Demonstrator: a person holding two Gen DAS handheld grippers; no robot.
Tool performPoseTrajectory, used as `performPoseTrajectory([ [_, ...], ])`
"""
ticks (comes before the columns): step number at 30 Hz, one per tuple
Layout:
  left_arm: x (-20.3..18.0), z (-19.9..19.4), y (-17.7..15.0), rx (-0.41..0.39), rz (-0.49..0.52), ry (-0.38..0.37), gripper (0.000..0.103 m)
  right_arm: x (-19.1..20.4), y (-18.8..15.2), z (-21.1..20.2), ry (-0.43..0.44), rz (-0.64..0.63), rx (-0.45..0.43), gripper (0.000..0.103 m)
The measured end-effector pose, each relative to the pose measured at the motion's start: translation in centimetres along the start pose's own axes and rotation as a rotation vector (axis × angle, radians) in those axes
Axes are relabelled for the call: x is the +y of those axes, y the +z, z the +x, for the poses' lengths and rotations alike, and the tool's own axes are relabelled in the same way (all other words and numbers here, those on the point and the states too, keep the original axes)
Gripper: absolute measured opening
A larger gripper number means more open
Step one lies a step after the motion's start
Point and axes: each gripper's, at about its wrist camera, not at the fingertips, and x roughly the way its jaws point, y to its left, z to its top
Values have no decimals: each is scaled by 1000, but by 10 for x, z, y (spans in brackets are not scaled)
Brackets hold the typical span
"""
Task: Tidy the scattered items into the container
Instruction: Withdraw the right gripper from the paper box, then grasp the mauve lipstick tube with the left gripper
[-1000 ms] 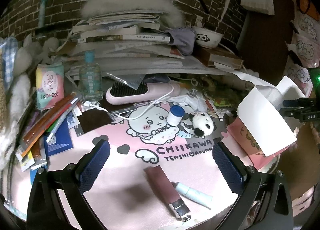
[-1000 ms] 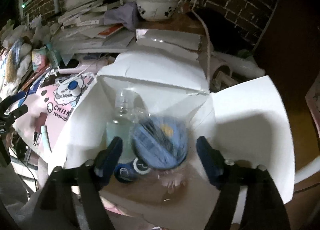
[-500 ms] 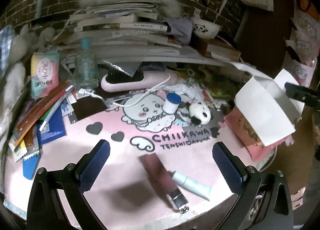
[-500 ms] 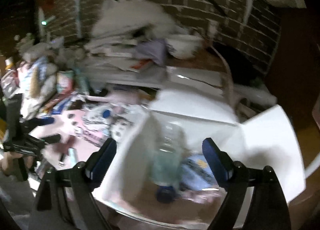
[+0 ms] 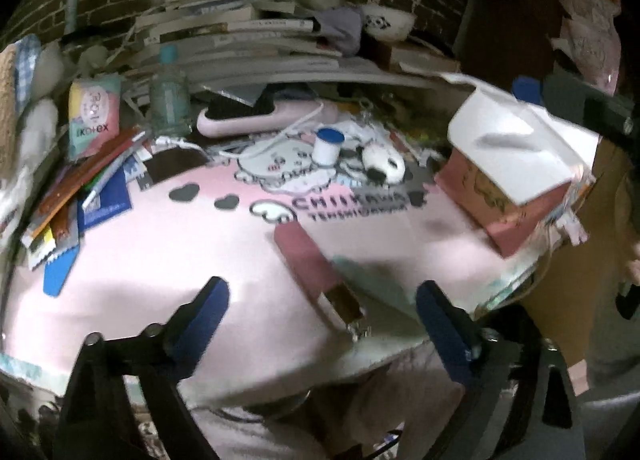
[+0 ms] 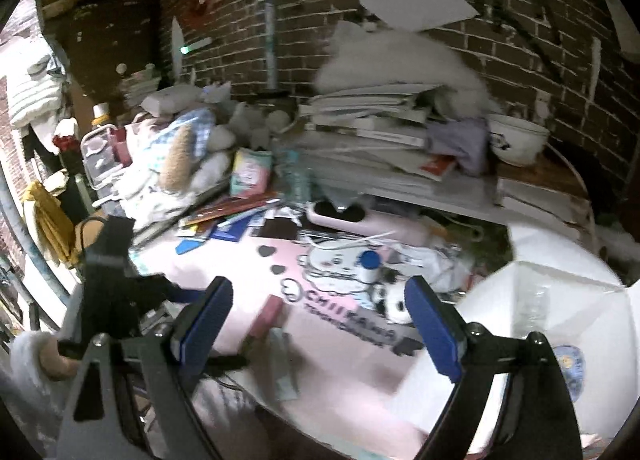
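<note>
We log the scene from largest to smallest. The pink mat (image 5: pixel 132 260) covers most of the table, printed with a cartoon and 2 dark hearts; both views are motion-blurred. Behind it a stack of books (image 6: pixel 372 128) rises against the brick wall, with a white bowl (image 6: pixel 518 138) at its right end.

The box (image 5: pixel 516 156), white flaps open, sits at the mat's right edge; in the right wrist view we see a clear bottle (image 6: pixel 532 308) and a blue-patterned item (image 6: pixel 570 364) inside it.

The left gripper (image 5: pixel 320 320) hangs over the near edge of the mat, its 2 blue pads spread wide with nothing between them. The right gripper (image 6: pixel 318 320) is likewise spread and empty, above the mat just left of the box.

A pink brush (image 5: pixel 256 116) lies at the back of the mat, a white cable trailing from it. At left are a pastel pack (image 5: pixel 94 120) and a fan of pencils (image 5: pixel 88 176).

Loose on the mat: a maroon tube (image 5: pixel 308 260) with a metal end, lying between the left pads' line of sight; a pale tube (image 6: pixel 284 364) just beside it, too blurred in the left view to trace; a panda toy (image 5: pixel 382 164); and a small blue-capped jar (image 5: pixel 326 144) just left of the panda.
</note>
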Motion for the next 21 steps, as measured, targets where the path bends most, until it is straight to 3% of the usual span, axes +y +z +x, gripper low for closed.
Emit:
performPoseTrajectory([
  [3,-1,7,-6,27,5,8,67,6,-7,5,31,20,-6,86],
  [6,1,13,-10,39,-5,12,64,9,-18,11,37,53,-8,86],
  [11,0,16,-11,24,11,24,45,5,-40,24,31,131,-2,86],
  [15,2,20,-9,10,30,69,16,4,-53,30,-14,142,-8,86],
  [21,11,23,-4,-10,28,63,13,16,-64,33,-44,103,-28,86],
])
